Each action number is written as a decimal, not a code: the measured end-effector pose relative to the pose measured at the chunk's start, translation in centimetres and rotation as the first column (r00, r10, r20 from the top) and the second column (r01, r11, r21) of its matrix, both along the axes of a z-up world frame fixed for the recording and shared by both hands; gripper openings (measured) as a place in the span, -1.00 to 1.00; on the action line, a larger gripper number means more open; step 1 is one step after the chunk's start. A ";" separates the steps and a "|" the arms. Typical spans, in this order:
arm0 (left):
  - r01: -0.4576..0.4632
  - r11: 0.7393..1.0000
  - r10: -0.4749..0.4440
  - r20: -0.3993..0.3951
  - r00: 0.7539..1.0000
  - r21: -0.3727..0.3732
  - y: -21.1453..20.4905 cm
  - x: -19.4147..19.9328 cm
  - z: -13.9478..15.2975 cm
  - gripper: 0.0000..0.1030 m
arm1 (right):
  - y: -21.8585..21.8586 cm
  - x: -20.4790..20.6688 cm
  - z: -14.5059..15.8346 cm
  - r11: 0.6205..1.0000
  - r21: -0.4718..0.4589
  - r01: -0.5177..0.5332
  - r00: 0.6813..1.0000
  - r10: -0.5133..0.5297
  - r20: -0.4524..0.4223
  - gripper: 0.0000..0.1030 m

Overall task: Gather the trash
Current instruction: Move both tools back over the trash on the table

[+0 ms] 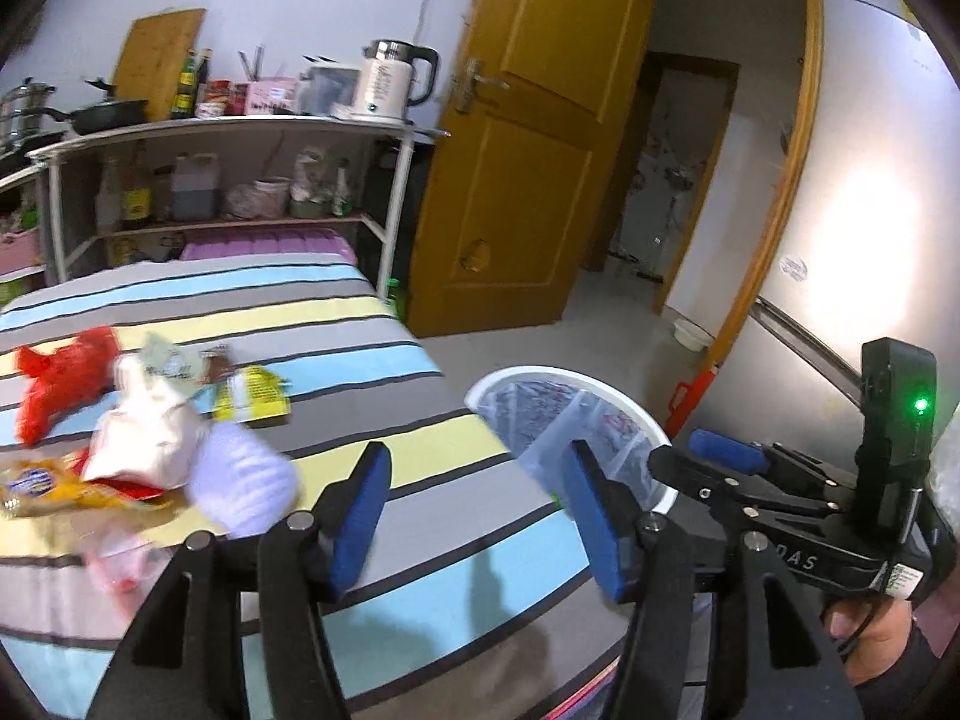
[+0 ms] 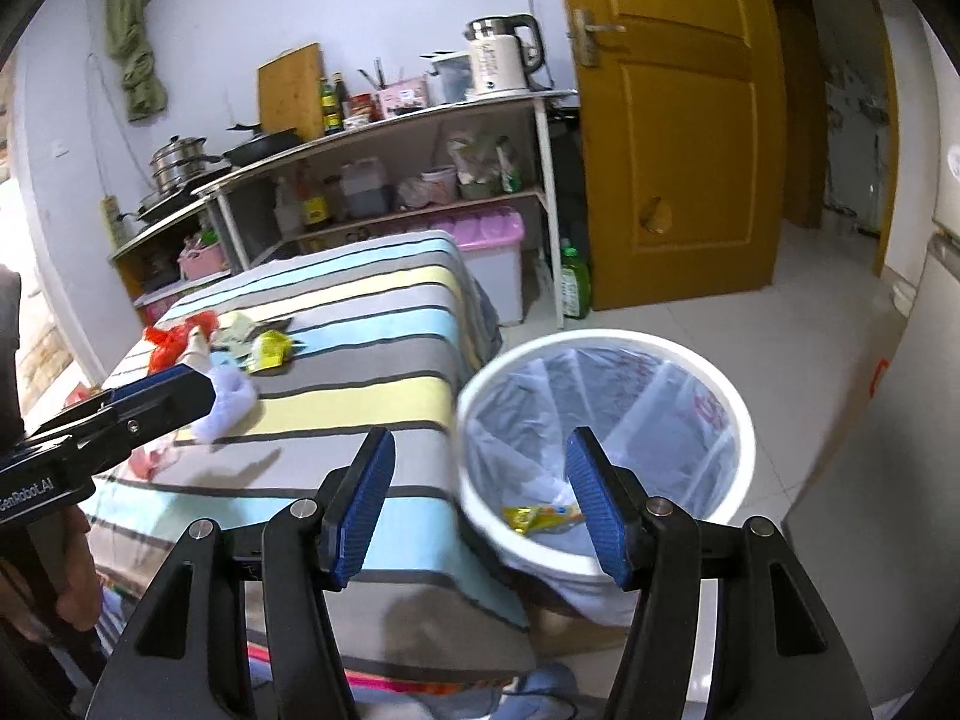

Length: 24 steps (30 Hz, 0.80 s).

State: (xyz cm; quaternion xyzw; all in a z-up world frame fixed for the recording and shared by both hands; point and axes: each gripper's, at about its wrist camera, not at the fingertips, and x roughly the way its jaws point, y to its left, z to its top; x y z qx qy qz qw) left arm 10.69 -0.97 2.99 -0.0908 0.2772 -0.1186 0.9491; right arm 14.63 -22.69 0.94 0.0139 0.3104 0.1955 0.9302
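Striped bed (image 1: 336, 324) holds scattered wrappers (image 1: 252, 399) beside lined bin (image 2: 606, 354); both jaws gape empty.

The white bin (image 2: 606, 450) stands open-topped just beside the striped bed (image 2: 336, 372); litter (image 1: 150, 420) is piled on the bed's left side.

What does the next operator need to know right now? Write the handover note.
Left tool: open, empty, over the striped table's near edge.
Right tool: open, empty, over the near rim of the white bin.
Done: one yellow wrapper lies in the lined bin beside the table.
Left, all on the table: red mesh bag, white plastic bag, yellow packet, lilac item, orange snack wrapper, some paper scraps.
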 end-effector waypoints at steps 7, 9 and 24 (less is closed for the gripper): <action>-0.107 0.994 0.106 0.053 0.993 0.016 4.0 -3.4 0.0 0.20 | 4.6 -1.4 0.1 0.992 0.006 -0.125 0.992 0.125 -0.007 0.17; -0.126 0.992 0.124 0.060 0.990 0.020 5.0 -4.4 -0.1 0.20 | 5.7 -1.7 0.0 0.988 0.008 -0.152 0.988 0.152 -0.008 0.17; -0.326 0.945 0.326 0.019 0.945 -0.022 12.7 -6.4 -1.4 0.33 | 12.0 -1.7 -0.7 0.952 -0.004 -0.307 0.951 0.306 -0.031 0.17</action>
